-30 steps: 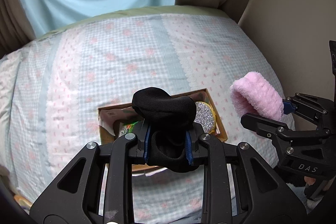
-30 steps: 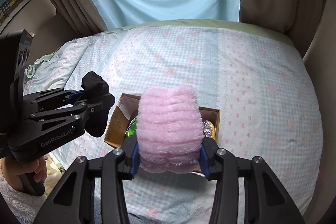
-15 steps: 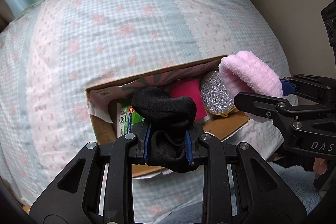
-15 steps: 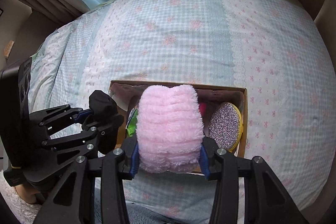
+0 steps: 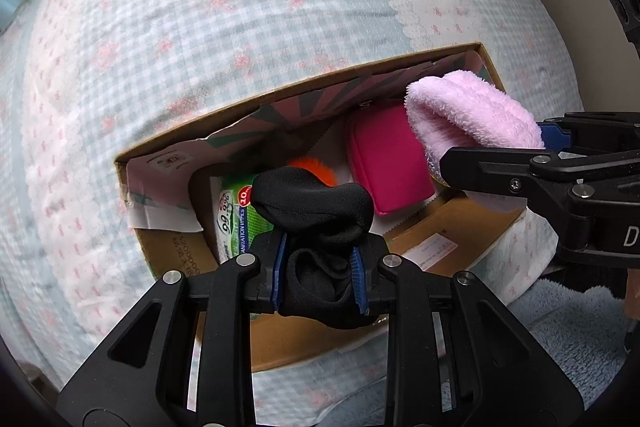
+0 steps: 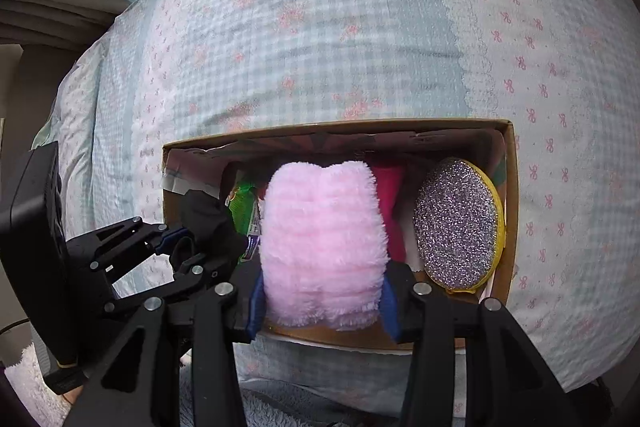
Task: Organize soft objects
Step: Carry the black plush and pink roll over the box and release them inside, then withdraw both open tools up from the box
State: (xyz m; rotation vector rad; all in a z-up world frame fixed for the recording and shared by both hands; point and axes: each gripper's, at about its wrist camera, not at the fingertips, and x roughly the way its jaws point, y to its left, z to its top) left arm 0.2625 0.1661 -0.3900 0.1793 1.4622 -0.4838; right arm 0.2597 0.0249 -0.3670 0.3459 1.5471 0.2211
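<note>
My left gripper [image 5: 319,267] is shut on a black sock [image 5: 312,203] and holds it over the near left part of an open cardboard box [image 5: 168,151]. My right gripper [image 6: 322,301] is shut on a fluffy pink sock [image 6: 322,243] held over the box's near edge [image 6: 340,341]. In the left wrist view the pink sock [image 5: 472,119] hangs over the box's right end. In the right wrist view the black sock [image 6: 210,221] shows at the left.
The box sits on a bed with a checked blue-and-pink cover [image 6: 340,27]. Inside lie a green wipes pack [image 5: 236,219], a magenta pouch [image 5: 386,167], something orange [image 5: 316,167] and a glittery oval pad with a yellow rim [image 6: 458,225]. A pale fluffy rug [image 5: 576,327] lies below.
Both grippers have moved forward and down toward the box with their socks; the box now fills the middle of both views. Both stay shut.
</note>
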